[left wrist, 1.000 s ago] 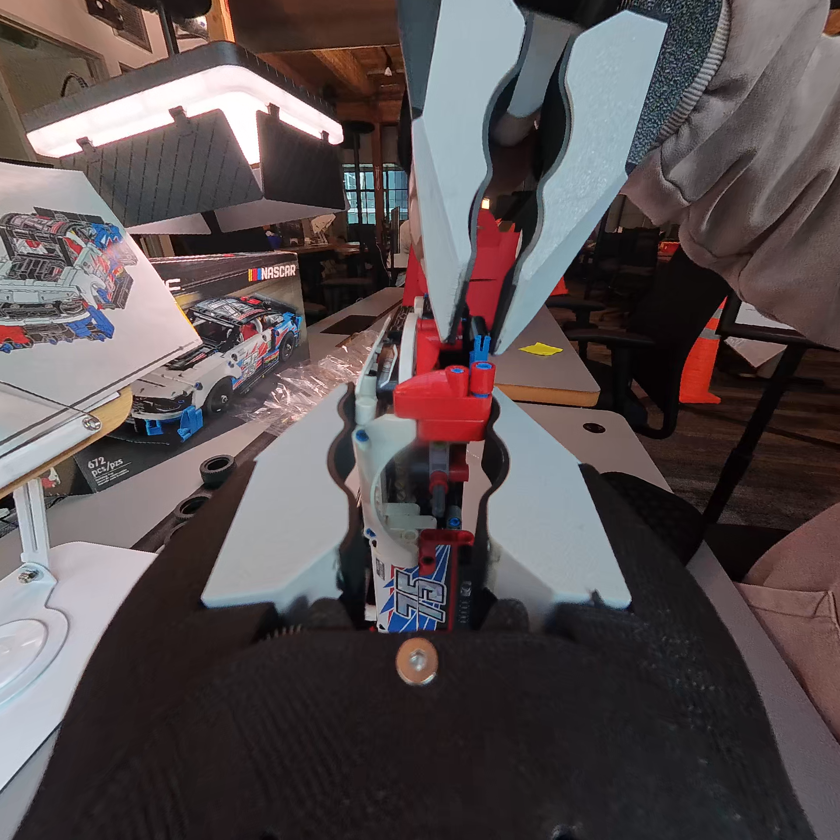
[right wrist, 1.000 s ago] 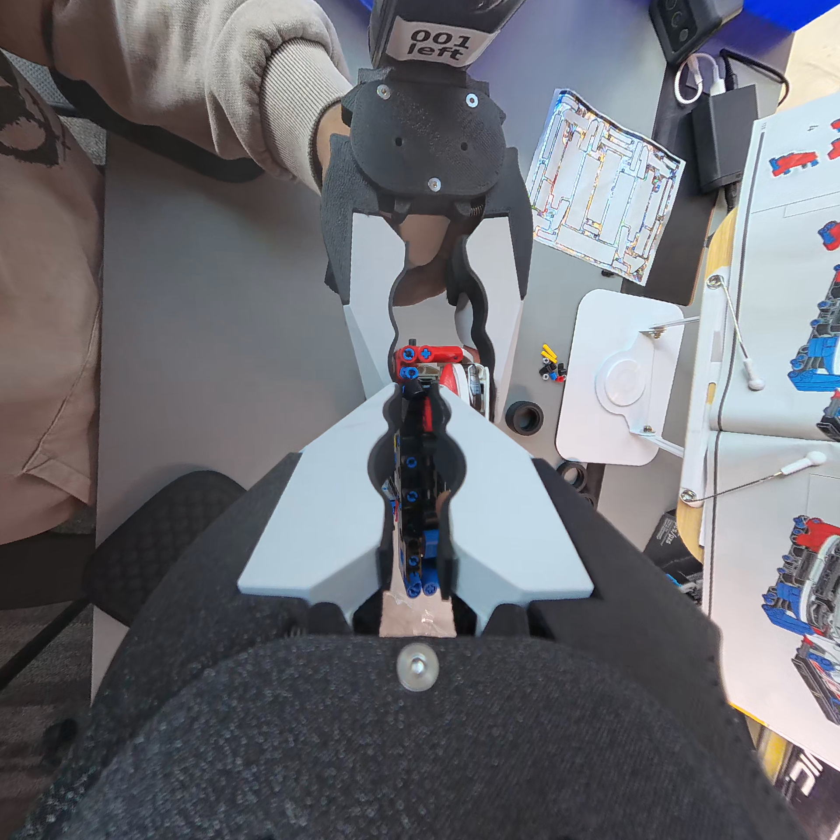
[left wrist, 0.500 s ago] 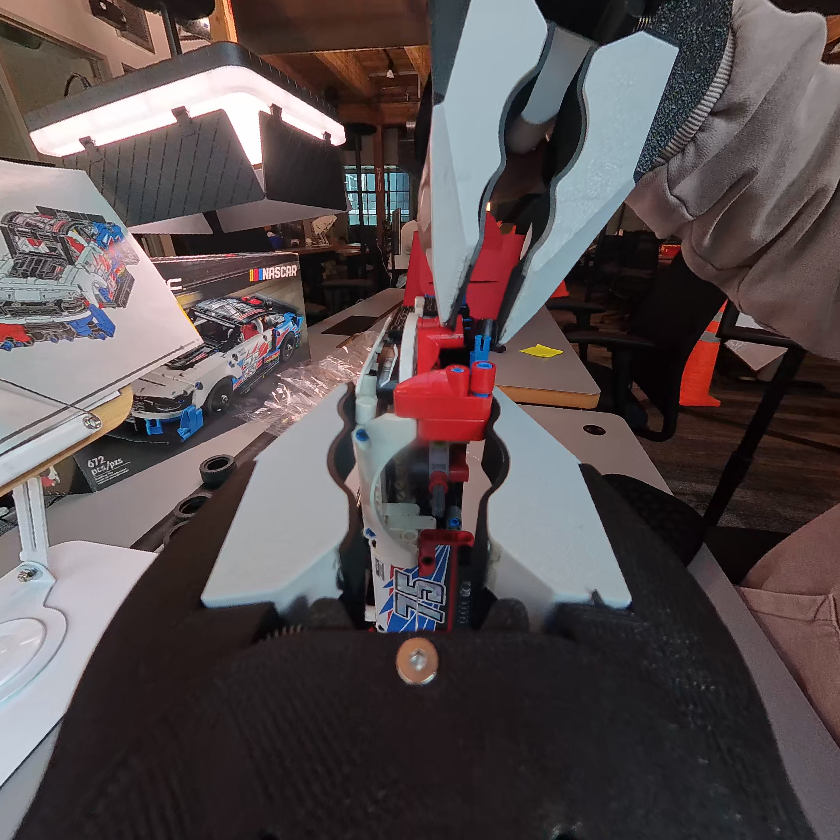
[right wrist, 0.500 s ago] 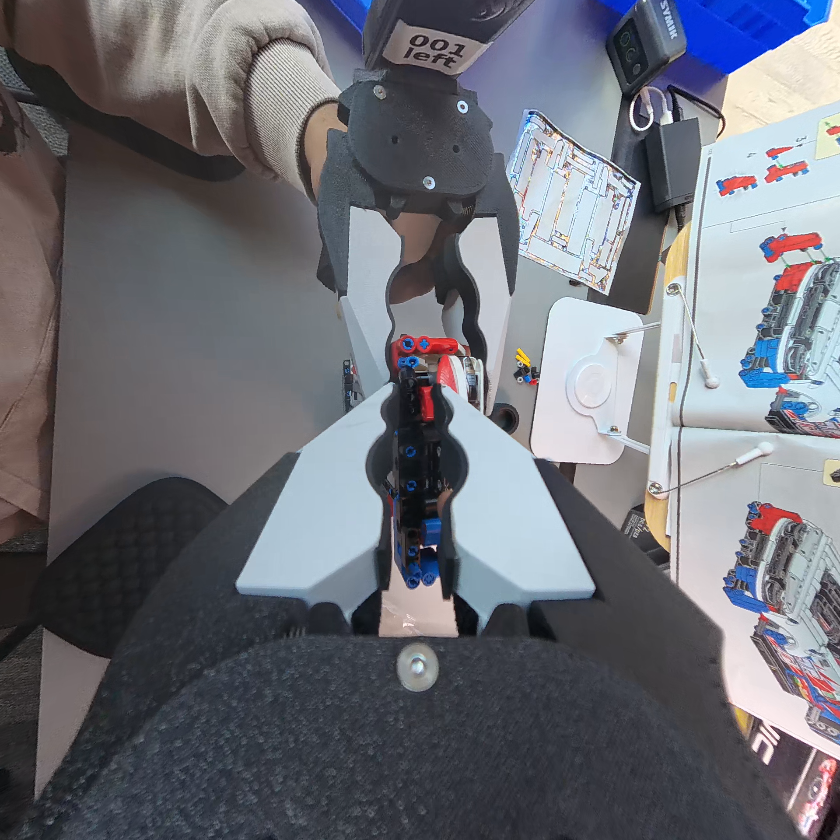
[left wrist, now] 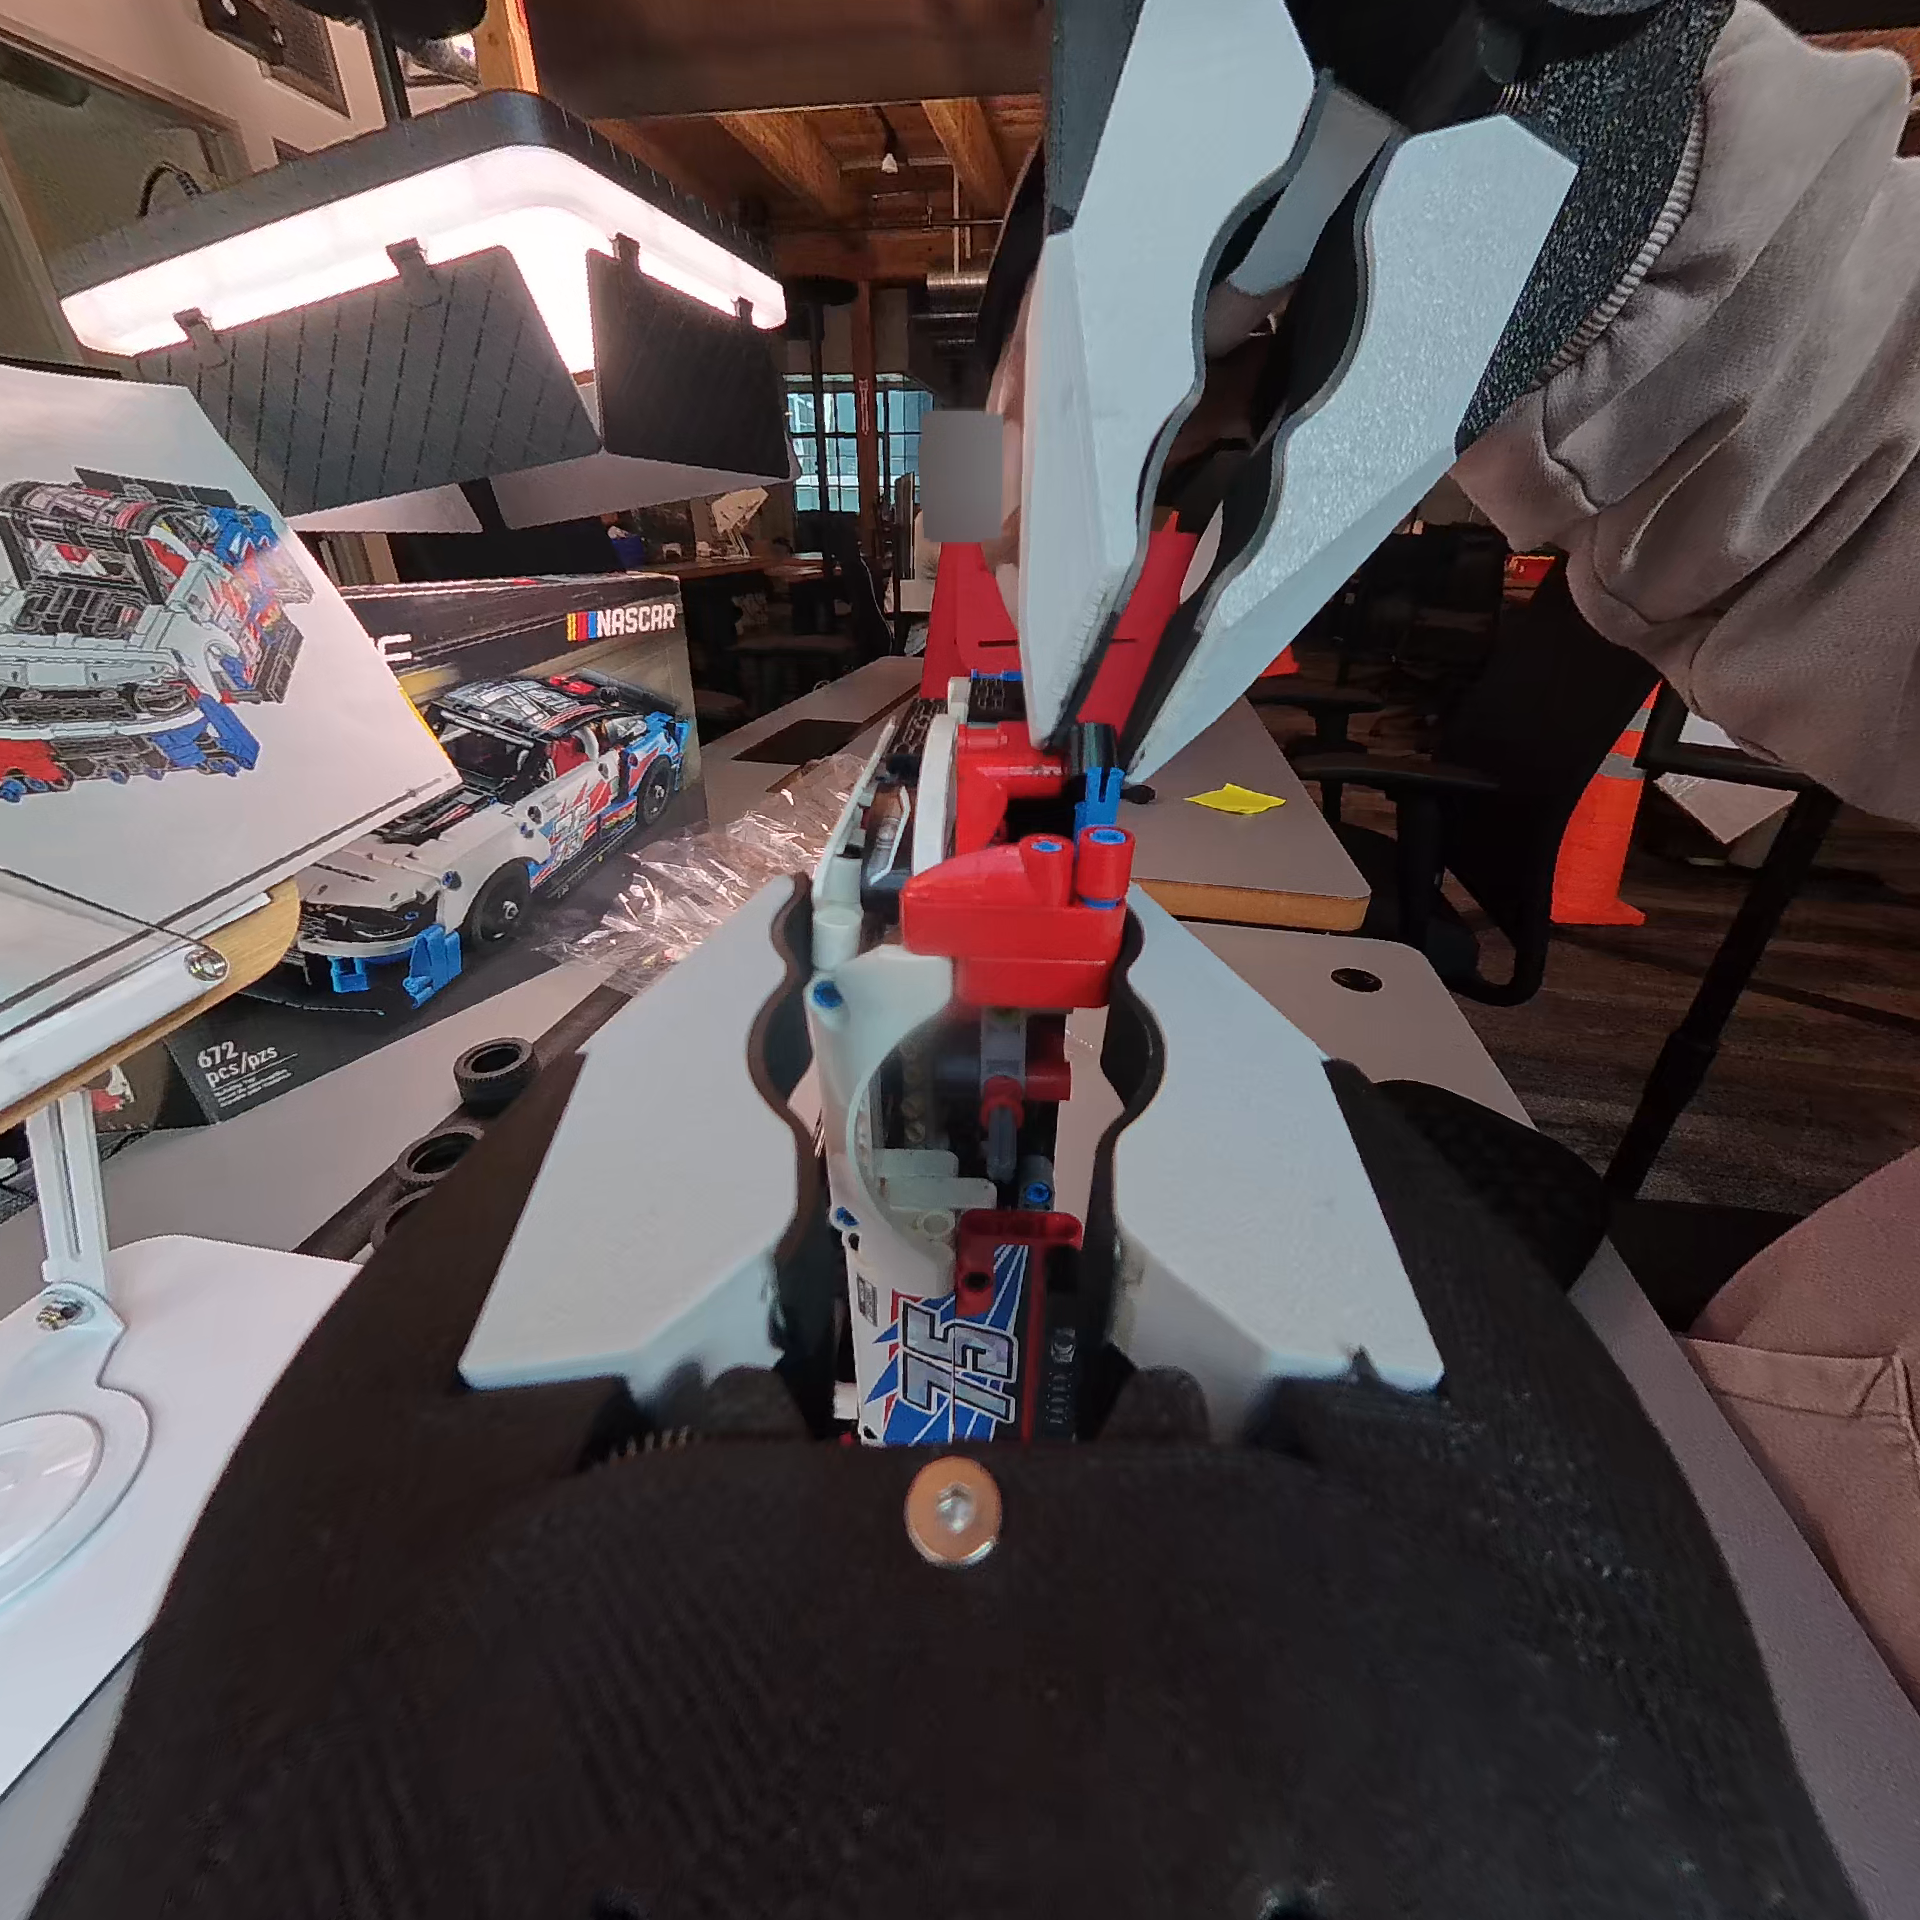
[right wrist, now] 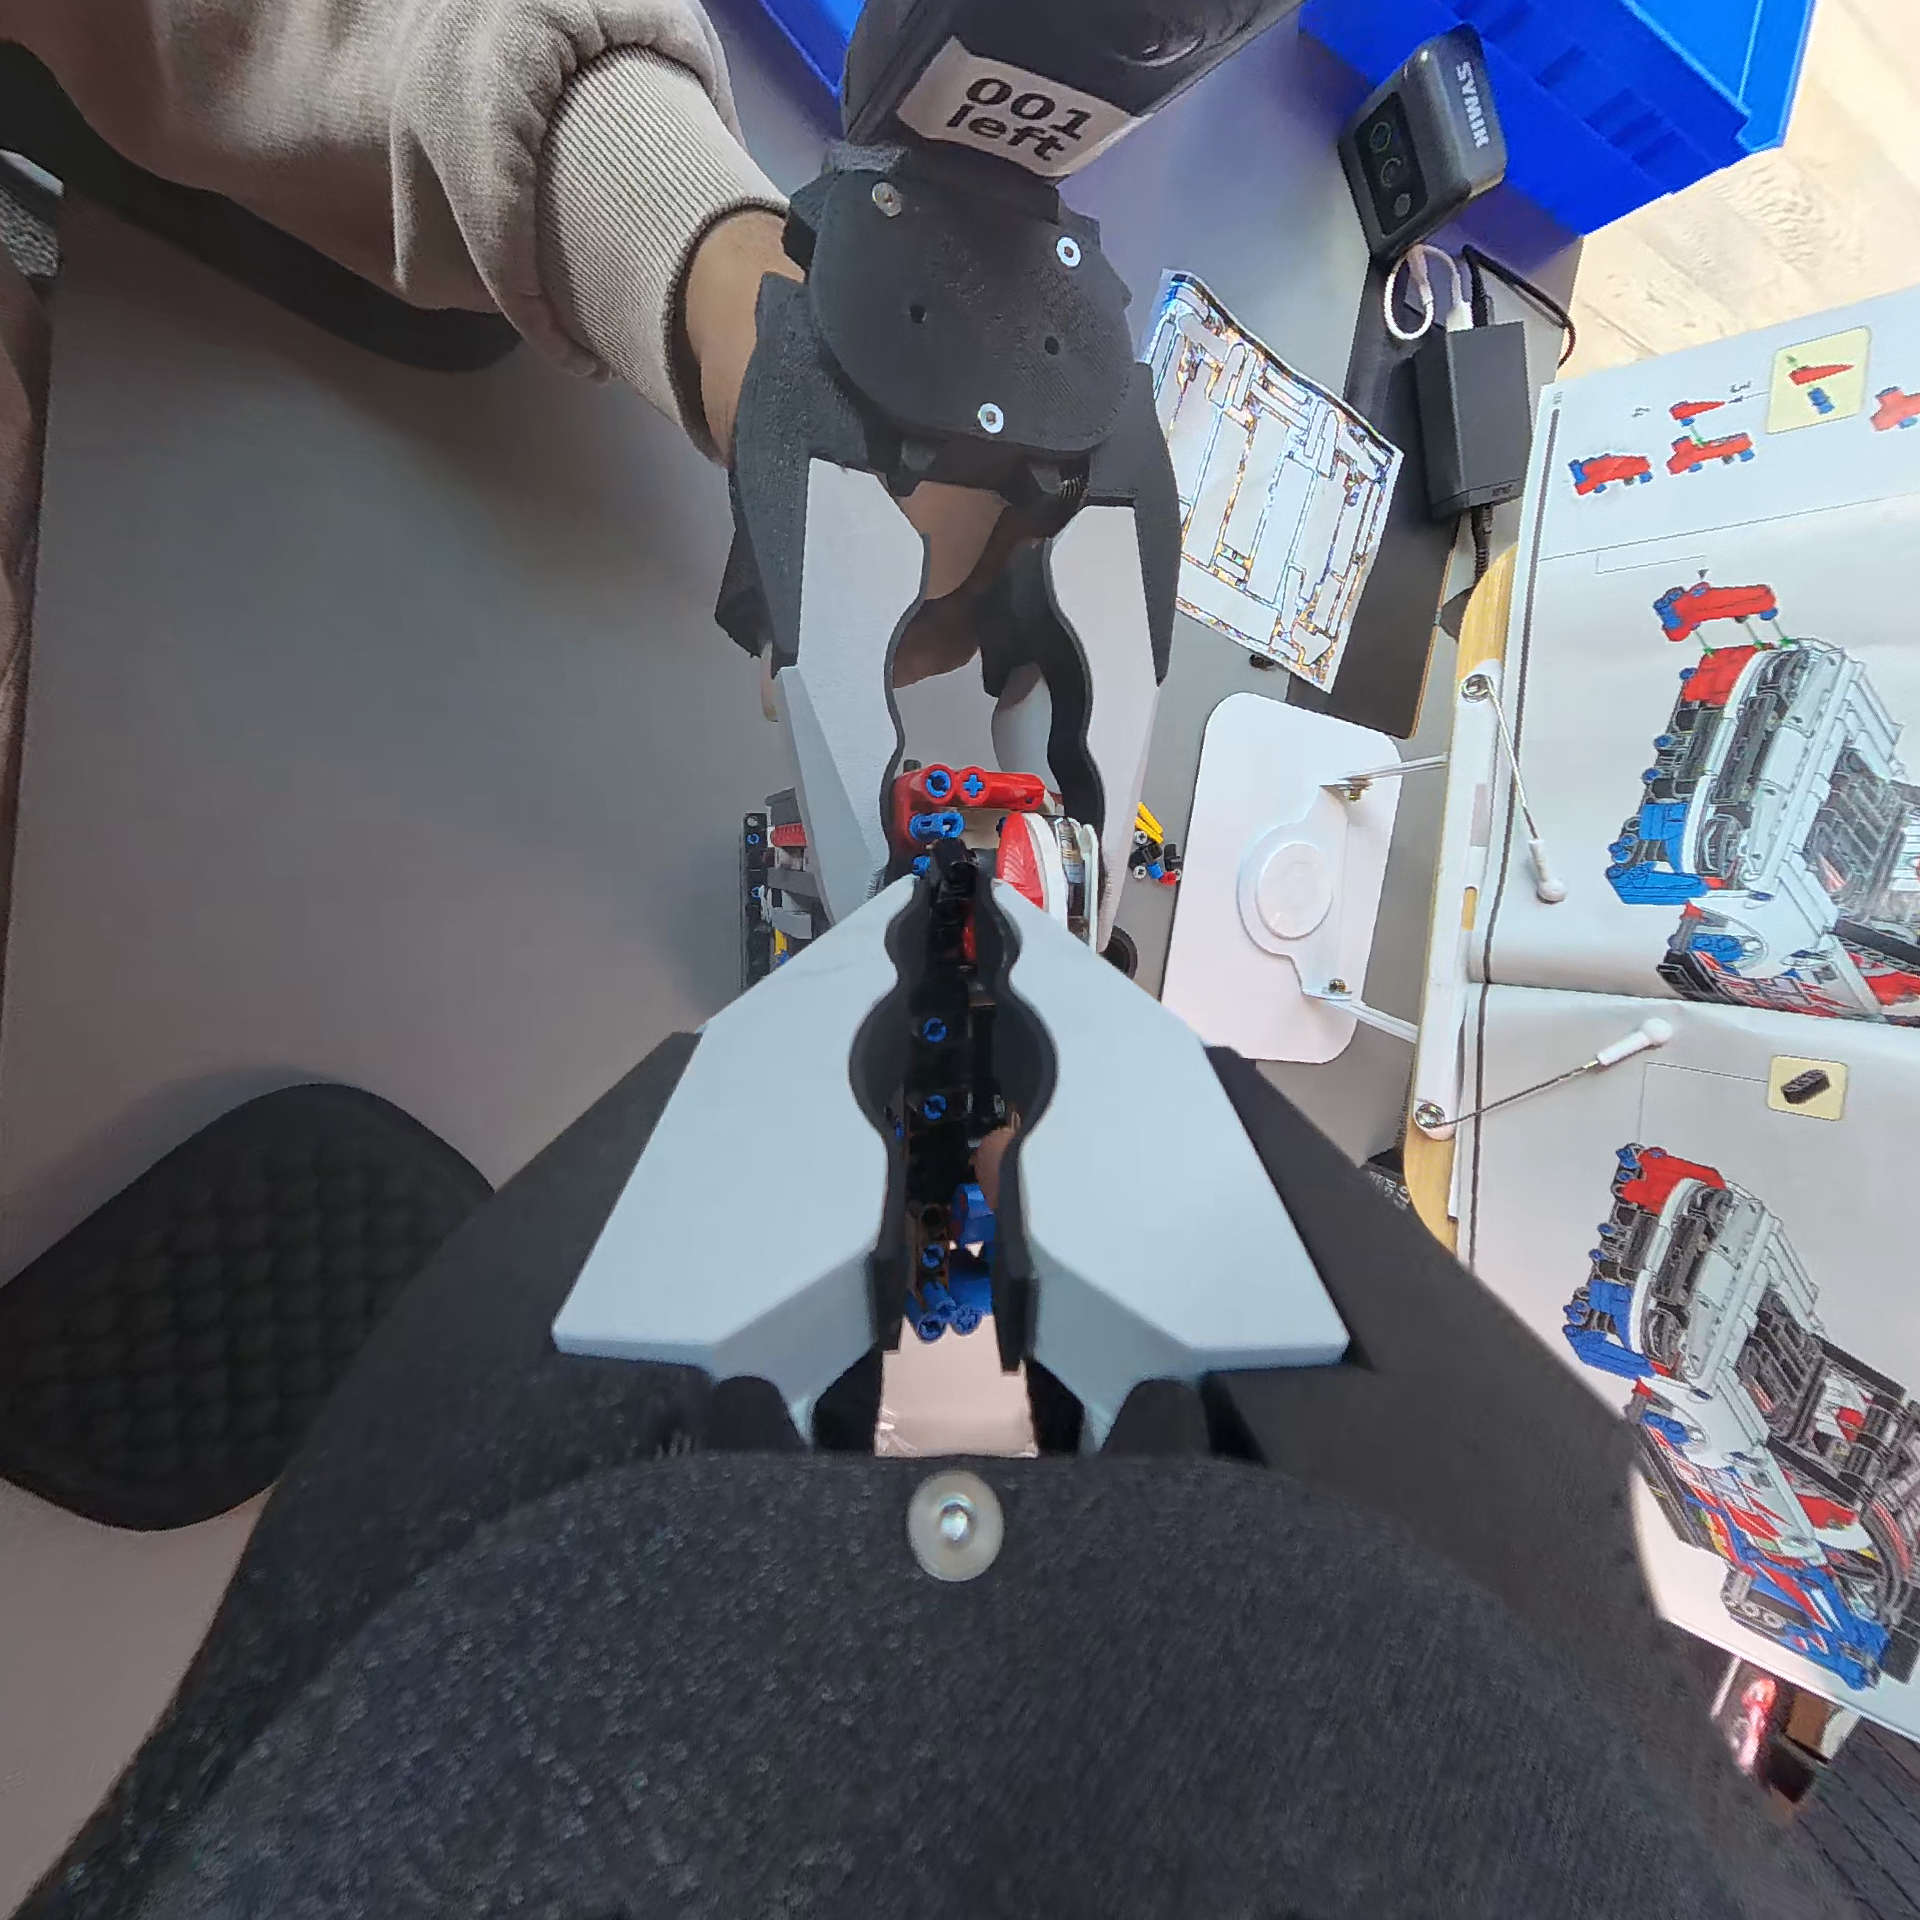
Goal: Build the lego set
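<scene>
Left wrist view: car body (left wrist: 966, 1091) is being clamped upright by left gripper (left wrist: 961, 935), while black beam (right wrist: 940, 1060), pinched lengthwise by right gripper (right wrist: 951, 904), is being lowered onto its top end.

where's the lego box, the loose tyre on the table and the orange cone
lego box (left wrist: 499, 717), left wrist view, on the printed front face.
loose tyre (left wrist: 497, 1068), left wrist view, on its black tread.
orange cone (left wrist: 1600, 831), left wrist view, on the middle of its body.

Instruction booklet (right wrist: 1745, 935) runs off the frame's right edge; blue bin (right wrist: 1621, 94) cropped at top
</scene>
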### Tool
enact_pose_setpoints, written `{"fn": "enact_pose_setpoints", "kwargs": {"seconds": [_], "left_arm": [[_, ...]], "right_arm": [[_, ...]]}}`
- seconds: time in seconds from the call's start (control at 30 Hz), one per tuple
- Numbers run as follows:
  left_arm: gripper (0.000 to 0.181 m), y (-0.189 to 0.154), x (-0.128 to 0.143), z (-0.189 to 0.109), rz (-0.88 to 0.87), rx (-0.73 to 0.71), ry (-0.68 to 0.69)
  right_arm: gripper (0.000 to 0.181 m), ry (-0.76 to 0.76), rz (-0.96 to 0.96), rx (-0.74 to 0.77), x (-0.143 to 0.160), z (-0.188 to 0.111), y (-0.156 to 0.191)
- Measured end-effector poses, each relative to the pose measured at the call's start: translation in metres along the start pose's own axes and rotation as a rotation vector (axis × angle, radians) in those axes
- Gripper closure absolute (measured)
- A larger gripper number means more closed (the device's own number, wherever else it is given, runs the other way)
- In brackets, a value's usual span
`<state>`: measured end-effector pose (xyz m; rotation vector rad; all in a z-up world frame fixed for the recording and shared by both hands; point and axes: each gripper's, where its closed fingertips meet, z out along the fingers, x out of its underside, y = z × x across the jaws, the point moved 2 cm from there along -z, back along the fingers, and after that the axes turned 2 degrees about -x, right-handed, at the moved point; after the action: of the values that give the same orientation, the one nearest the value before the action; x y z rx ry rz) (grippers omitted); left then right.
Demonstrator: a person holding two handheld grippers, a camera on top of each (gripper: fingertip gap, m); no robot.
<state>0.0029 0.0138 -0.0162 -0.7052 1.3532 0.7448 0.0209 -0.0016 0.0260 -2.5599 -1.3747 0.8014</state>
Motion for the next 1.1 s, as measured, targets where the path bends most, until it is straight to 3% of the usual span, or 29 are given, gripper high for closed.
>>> {"fn": "enact_pose_setpoints", "kwargs": {"seconds": [0.2, 0.4, 0.8, 1.1], "left_arm": [[0.127, 0.001, 0.0, 0.0, -0.007, -0.005, -0.001], [0.127, 0.0, 0.0, 0.0, 0.002, -0.003, 0.009], [0.128, -0.001, 0.001, 0.001, 0.022, -0.014, 0.033], [0.128, -0.002, 0.001, 0.002, 0.025, -0.025, 0.042]], "right_arm": [[0.177, 0.058, 0.055, -0.063, -0.001, -0.009, -0.006], [0.177, 0.208, 0.013, -0.156, -0.012, -0.002, -0.001], [0.177, 0.48, -0.053, -0.193, -0.015, 0.001, -0.004], [0.177, 0.556, -0.071, -0.227, -0.017, 0.001, 0.0]]}}
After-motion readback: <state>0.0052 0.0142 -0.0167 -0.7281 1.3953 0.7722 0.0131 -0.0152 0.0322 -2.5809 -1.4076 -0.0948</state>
